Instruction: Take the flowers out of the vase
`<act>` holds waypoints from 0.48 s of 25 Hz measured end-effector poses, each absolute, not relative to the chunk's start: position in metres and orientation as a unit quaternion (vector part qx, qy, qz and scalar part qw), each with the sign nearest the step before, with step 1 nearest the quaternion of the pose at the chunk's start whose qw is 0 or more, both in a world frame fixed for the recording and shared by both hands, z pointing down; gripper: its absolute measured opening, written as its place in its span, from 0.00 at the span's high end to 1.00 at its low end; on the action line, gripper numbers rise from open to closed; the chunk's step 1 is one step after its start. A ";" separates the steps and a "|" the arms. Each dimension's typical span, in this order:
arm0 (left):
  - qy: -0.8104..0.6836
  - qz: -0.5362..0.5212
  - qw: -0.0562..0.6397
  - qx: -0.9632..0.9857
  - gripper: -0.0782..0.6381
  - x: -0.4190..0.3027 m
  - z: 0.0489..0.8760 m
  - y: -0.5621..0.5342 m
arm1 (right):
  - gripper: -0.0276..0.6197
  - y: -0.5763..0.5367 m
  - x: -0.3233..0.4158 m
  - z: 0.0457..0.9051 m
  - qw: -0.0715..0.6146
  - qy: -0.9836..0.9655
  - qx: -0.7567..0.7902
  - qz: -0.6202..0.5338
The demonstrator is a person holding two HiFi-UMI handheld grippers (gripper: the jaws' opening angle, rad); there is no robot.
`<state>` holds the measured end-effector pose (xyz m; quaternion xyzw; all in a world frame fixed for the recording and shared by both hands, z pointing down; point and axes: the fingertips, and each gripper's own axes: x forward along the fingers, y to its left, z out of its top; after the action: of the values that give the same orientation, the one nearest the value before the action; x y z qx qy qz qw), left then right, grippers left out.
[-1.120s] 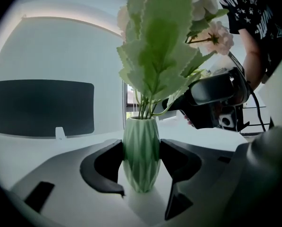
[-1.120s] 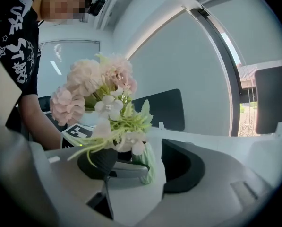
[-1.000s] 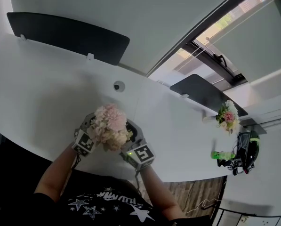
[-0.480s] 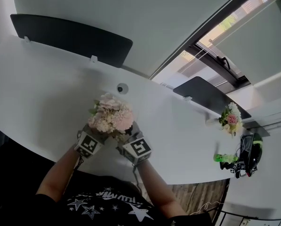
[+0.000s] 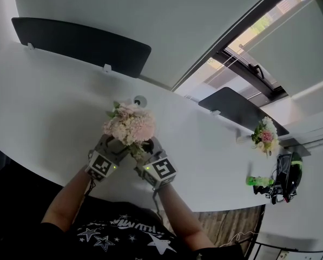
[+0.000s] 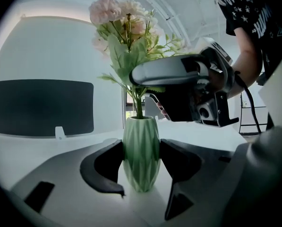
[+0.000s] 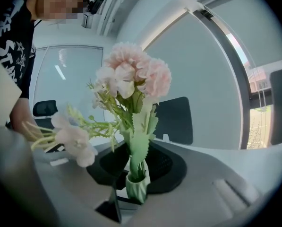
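Observation:
A bunch of pale pink flowers (image 5: 130,124) stands in a small ribbed green vase (image 6: 141,155) on the white desk (image 5: 42,102). In the head view the blooms hide the vase. My left gripper (image 6: 141,162) is shut on the vase body, a pad against each side. My right gripper (image 7: 136,167) reaches in from the right at stem height, and its body shows in the left gripper view (image 6: 178,74). Its jaws are closing with the green stems (image 7: 138,157) between them, and a gap still shows beside the stems. Both grippers, left (image 5: 111,145) and right (image 5: 145,151), sit side by side under the blooms.
Black divider panels (image 5: 85,39) (image 5: 234,106) stand along the desk's far edge. A round grommet (image 5: 139,100) lies just beyond the flowers. A second bouquet (image 5: 262,135) and a green object (image 5: 256,180) are far right. The person's arms and torso fill the near side.
The right gripper has moved in closer to the left one and a little upward. The blooms now show further above both grippers in the head view. The left gripper has kept its hold.

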<state>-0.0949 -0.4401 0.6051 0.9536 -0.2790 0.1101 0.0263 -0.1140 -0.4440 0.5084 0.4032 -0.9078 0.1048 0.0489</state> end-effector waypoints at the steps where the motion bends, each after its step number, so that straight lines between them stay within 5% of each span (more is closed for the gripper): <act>1: -0.280 0.113 0.024 0.953 0.53 -0.095 0.606 -0.441 | 0.81 -0.445 -0.112 0.504 0.044 -0.906 0.407 0.105; 12: -0.282 0.116 0.041 0.952 0.53 -0.092 0.612 -0.439 | 0.83 -0.443 -0.103 0.451 -0.028 -0.910 0.406 0.082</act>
<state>-0.0917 -0.4385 0.6123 0.9516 -0.2819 0.1160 0.0405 -0.1035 -0.4429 0.4507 0.4059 -0.9098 0.0816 -0.0283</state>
